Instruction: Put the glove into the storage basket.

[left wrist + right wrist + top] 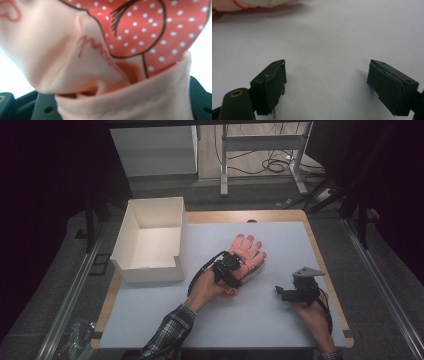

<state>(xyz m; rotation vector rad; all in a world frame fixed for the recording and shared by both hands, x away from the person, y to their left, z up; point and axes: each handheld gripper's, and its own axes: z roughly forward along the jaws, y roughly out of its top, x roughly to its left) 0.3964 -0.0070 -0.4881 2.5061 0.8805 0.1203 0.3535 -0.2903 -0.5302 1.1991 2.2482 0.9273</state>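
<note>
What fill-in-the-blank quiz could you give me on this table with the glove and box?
1. The left tool is shut on the pink fabric glove's ____.
2. The right tool's jaws stand ____, holding nothing.
3. The white cardboard box lies to the ____ of the glove.
4. The glove's red patch has white ____.

Missing words: cuff; open; left; dots

The high view looks forward and down from above the person's side, taking in the whole counter. The left gripper view sits pressed close against a pink glove, also seen mid-counter from above. The right gripper view skims low over bare counter, the glove's edge at its top.
</note>
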